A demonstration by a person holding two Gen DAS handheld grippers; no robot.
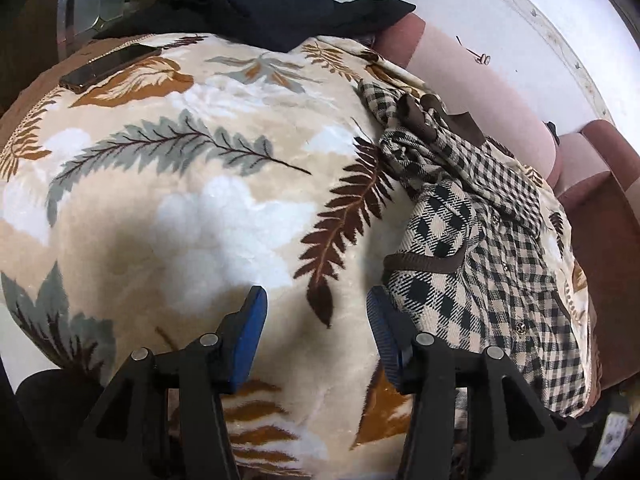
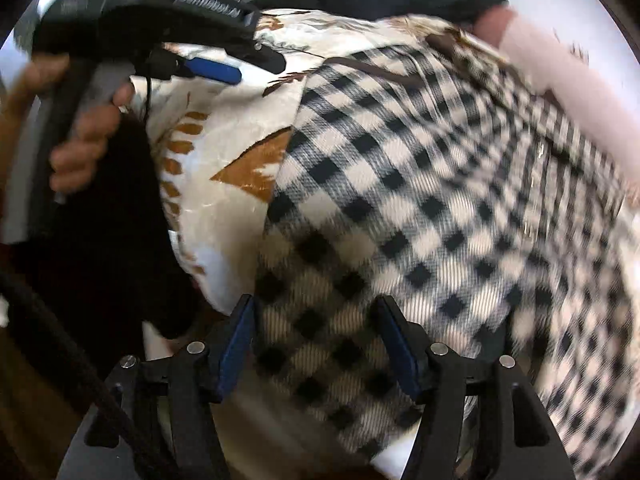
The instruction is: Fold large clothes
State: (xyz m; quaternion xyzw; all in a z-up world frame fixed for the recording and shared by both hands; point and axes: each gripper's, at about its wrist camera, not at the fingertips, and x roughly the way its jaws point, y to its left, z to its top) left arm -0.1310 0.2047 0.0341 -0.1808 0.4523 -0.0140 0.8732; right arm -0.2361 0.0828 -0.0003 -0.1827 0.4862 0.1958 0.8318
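Checked shirt [image 1: 488,240] on leaf-print blanket [image 1: 192,208]

No legible txt anywhere.

You see a black-and-cream checked shirt [image 1: 480,248] with brown trim at three o'clock, a beige blanket [image 1: 180,208] with grey, brown and orange fern leaves, blue gripper pads [image 1: 250,340], a navy garment [image 1: 272,4] at twelve o'clock
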